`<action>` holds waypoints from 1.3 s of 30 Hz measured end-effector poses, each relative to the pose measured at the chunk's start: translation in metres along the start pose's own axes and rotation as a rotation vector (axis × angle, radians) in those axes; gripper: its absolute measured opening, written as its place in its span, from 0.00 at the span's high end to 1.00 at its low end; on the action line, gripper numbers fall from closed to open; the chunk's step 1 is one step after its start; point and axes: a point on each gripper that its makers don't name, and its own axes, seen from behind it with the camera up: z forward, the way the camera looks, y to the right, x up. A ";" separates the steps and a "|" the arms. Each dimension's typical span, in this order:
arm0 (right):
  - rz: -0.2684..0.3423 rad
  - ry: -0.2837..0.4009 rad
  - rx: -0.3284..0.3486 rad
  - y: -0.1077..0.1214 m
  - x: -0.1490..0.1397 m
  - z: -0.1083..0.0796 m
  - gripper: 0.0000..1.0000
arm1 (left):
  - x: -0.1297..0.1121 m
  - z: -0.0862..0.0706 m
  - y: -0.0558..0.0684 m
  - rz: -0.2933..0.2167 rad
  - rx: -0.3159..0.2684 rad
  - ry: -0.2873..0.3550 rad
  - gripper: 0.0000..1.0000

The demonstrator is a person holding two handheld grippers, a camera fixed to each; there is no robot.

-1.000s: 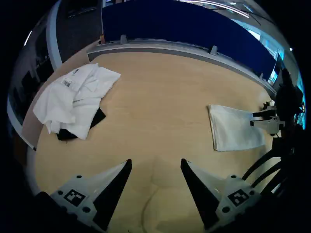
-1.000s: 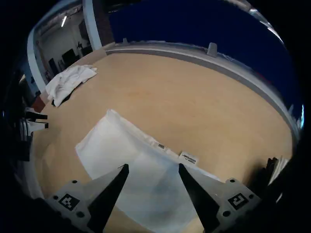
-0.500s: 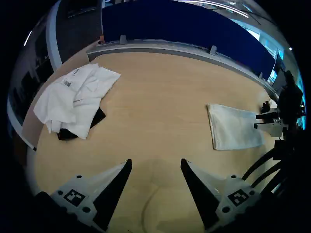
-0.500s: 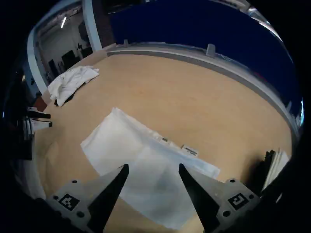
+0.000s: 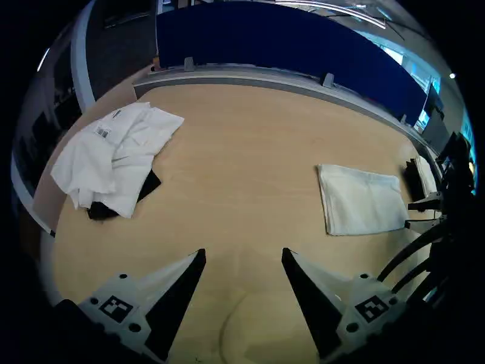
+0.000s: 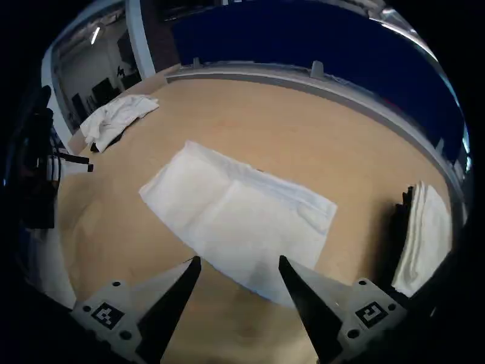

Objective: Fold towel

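Towel (image 6: 239, 206): lying flat on the desk (image 6: 315, 139) as a neat rectangle, centre of the right gripper view, with its near edge showing between the fingers of the right tongs (image 6: 238, 261). In the left gripper view it is sitting at mid-right. Right tongs: standing apart, clamping nothing. Left tongs (image 5: 242, 252): likewise apart and empty, pointing over bare desk, well apart from the towel. Loose pile (image 5: 115, 155) of white cloth: resting at upper left of the left gripper view, partly covering something dark. Folded stack (image 6: 424, 236): sitting at the right edge of the right gripper view, near the towel. Step in hand, by judgement: one fold is looking complete and nothing is being held, so the work is sitting between folds. The next move is calling for both tongs to pinch the two corners of one short edge, layers together, and carry it squarely onto the opposite edge. If the towel is folded enough, it is calling for a lift to the stack instead.
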 end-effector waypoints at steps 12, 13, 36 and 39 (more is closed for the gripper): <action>0.010 -0.043 -0.049 0.031 -0.041 -0.014 0.00 | -0.002 -0.006 0.000 -0.006 -0.002 0.003 0.07; 0.014 -0.044 -0.051 0.032 -0.042 -0.014 0.00 | -0.002 -0.006 0.000 -0.006 -0.003 0.003 0.07; -0.011 -0.056 -0.077 0.049 -0.053 -0.006 0.41 | -0.002 -0.006 0.003 0.002 -0.006 0.003 0.07; -0.013 -0.058 -0.087 0.052 -0.054 -0.006 0.48 | -0.002 -0.005 0.005 0.004 -0.007 0.003 0.07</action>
